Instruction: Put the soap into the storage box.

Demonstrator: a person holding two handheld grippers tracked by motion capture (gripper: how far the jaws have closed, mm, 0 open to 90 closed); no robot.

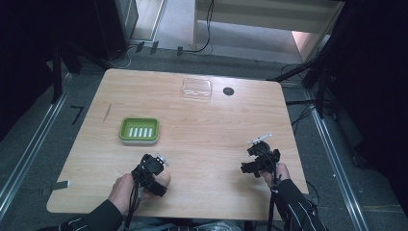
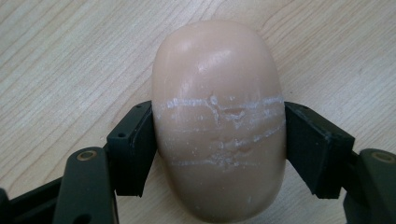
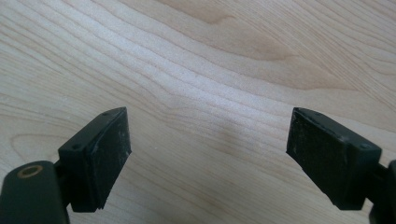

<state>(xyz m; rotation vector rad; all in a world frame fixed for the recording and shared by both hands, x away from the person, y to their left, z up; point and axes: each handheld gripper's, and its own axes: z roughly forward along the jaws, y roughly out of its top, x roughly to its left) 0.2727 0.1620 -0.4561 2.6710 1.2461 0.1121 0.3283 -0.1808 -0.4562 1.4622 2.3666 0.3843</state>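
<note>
1. Between the two black jaws of the left gripper (image 2: 218, 140), a pale beige oval bar of soap (image 2: 218, 116) is clamped; both pads are pressed flat against its long sides, across a band of whitish scuff marks.
2. Long axis of the soap: it is laid along the gripper's own line, pointing away from the jaws, and appears to rest on the light wood-grain table (image 2: 56, 56).
3. Position on the table: the left gripper (image 1: 155, 166) is seen at the near left edge.
4. Likely destination, judged: a green rectangular plastic soap dish with a white slotted insert (image 1: 139, 130) is set just beyond the left gripper, slightly to its left, so this hand is the nearer one by far.
5. The right gripper (image 3: 209, 154) is held with its jaws wide apart, nothing between them, bare table beneath; it is placed at the near right (image 1: 260, 161), well apart from the dish.
6. A clear plastic lid (image 1: 197, 88) and a small dark round disc (image 1: 228, 90) are lying at the far edge.
</note>
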